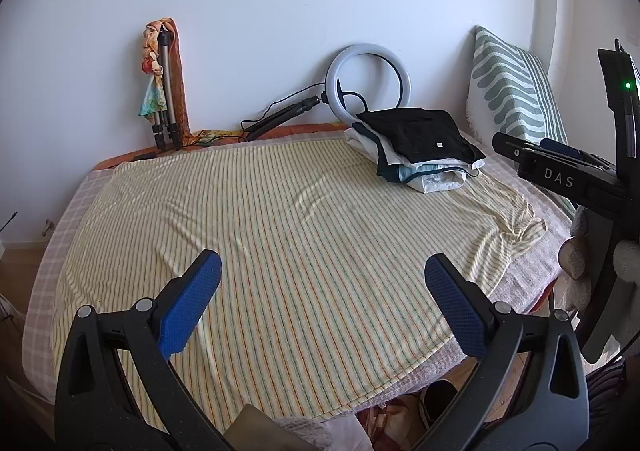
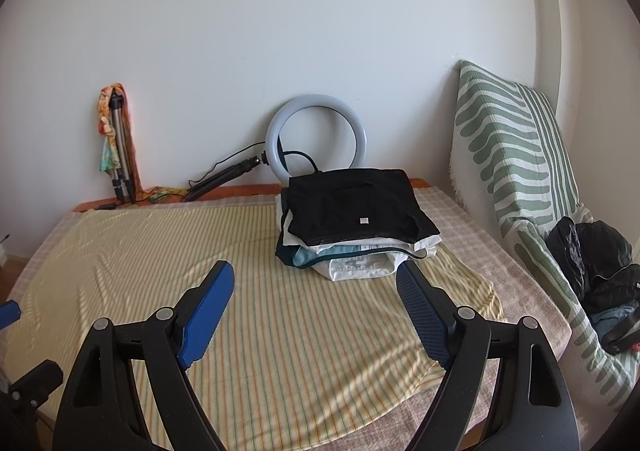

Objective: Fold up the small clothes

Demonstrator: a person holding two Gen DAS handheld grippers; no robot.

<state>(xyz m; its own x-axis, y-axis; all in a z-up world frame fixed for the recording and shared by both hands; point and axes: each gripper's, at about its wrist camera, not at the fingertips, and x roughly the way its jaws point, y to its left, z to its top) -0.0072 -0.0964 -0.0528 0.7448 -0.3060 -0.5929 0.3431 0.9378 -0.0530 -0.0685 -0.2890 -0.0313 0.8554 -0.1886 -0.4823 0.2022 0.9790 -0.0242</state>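
Both pairs of tongs hang over the bed, and nothing is in either; the left tongs point(image 1: 322, 279) stand spread wide, blue pads apart, bare striped sheet point(image 1: 280, 219) between them; the right tongs point(image 2: 316, 287) are released too, jaws wide, only sheet under them.

Where are the clothes? A folded stack point(image 2: 352, 227) sits ahead of the right tongs and a touch to their right, black garment point(image 2: 352, 203) on top, white and teal layers under it; from the left tongs the same stack point(image 1: 416, 147) lies well ahead and off to the right. Further right of the right tongs, against the striped cushion point(image 2: 512, 155), a dark crumpled heap point(image 2: 596, 263) waits; that looks like the unfolded pile, though I can't say for sure.

So the step in hand, as I read it, is fetching the next piece; the right tongs are nearer to that heap, so they should swing right, pinch one layer only at an edge or collar, and lift it clear before dragging, so nothing else comes along; then lay it on the open sheet between the two pairs of tongs, well short of the stack, flat and smoothed, before any fold.

Pose: both point forward and moderately downward, side by side, the right tool's black body point(image 1: 568, 179) showing to the right of the left tongs; both level, neither rolled.
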